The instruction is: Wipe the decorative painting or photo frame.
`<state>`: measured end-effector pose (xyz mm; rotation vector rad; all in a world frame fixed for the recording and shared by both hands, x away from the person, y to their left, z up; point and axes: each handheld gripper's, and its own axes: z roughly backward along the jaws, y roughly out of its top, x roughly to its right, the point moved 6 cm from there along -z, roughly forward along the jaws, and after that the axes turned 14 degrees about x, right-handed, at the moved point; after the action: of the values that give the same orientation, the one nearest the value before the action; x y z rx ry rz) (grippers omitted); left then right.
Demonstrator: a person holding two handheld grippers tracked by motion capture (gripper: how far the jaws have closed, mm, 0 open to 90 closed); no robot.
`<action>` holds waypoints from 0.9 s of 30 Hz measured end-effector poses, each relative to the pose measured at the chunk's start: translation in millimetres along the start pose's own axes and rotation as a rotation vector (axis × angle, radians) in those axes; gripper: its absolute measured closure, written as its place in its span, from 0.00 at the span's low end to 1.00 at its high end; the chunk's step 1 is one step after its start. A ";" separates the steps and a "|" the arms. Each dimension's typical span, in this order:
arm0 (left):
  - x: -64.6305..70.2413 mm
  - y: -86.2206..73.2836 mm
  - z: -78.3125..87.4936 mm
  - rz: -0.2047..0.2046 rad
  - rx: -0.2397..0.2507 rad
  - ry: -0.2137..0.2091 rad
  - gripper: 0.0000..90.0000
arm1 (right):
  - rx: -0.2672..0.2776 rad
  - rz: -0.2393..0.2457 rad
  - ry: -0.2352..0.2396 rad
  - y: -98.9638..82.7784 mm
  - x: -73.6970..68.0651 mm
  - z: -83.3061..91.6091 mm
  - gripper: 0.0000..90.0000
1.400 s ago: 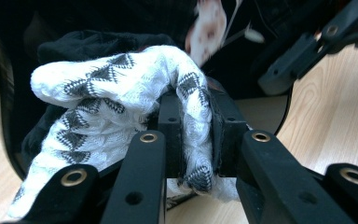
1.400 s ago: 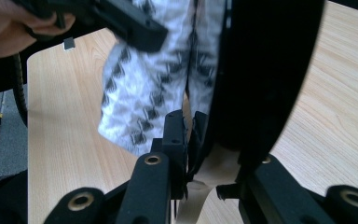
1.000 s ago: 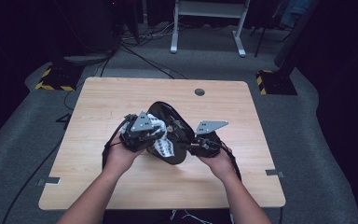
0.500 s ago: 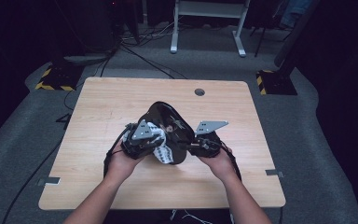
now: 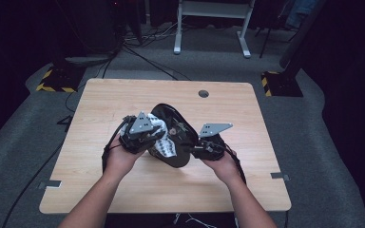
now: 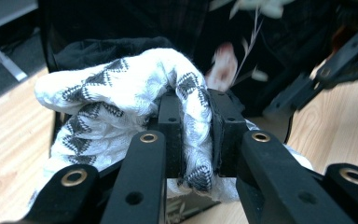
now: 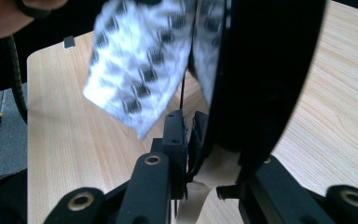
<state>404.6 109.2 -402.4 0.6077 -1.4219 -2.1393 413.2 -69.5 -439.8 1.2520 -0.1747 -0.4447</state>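
Cloth is what my left gripper has: its jaws are pinched tight on a fold of the white knitted cloth with grey diamond pattern, which bulges up and to the left of the jaws in the left gripper view. My right gripper is clamped just as tightly on the thin edge of the black bag, which fills the upper right of its view while the cloth hangs down at the upper middle. From the high view, both sit at the centre of the wooden table: left gripper at centre left, right gripper at centre right, the bag standing up between them with the cloth spilling out toward the lower edge.

I judge the step to be working the cloth through the bag's mouth; which way I cannot tell. To do it well I should hold the rim steady and taut with my right gripper so the opening stays wide, and move the cloth slowly along the opening with my left, watching that the loose knit does not snag on the edge or slip out of the pinch.
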 end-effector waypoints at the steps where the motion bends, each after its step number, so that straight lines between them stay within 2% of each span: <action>1: 0.0 -5.0 -1.1 0.005 -0.011 -0.002 0.86 | 0.000 -0.001 -0.001 0.2 -0.2 -0.2 0.87; 5: -1.6 -23.3 -4.6 0.037 -0.033 -0.012 0.86 | 0.000 -0.002 -0.002 0.1 -0.1 0.0 0.87; 7: -2.3 -23.7 -3.9 0.044 -0.029 -0.017 0.86 | 0.000 -0.001 -0.001 0.2 -0.2 -0.2 0.87; 12: -3.3 -12.7 -1.6 0.031 -0.020 -0.012 0.86 | -0.001 -0.001 0.000 0.3 -0.3 -0.2 0.87; 16: -7.6 3.8 1.6 0.011 -0.007 0.000 0.86 | -0.003 0.000 -0.002 -0.4 0.8 0.1 0.87; 19: -9.7 7.8 3.6 0.006 -0.003 0.007 0.86 | -0.003 0.001 -0.002 -0.4 0.7 0.3 0.87; 23: -10.3 0.7 4.0 0.012 -0.005 0.012 0.86 | -0.003 0.004 -0.002 -0.2 -0.3 -0.2 0.87; 25: -7.5 -9.9 1.2 -0.004 -0.033 0.021 0.86 | -0.003 0.005 -0.002 -0.3 -0.4 -0.1 0.87; 27: -7.7 -17.7 -0.9 0.012 -0.043 0.014 0.86 | -0.003 0.005 -0.004 -0.3 -0.6 -0.1 0.87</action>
<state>408.3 119.3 -418.4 0.5959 -1.3652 -2.1462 412.6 -69.3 -440.0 1.2475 -0.1805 -0.4428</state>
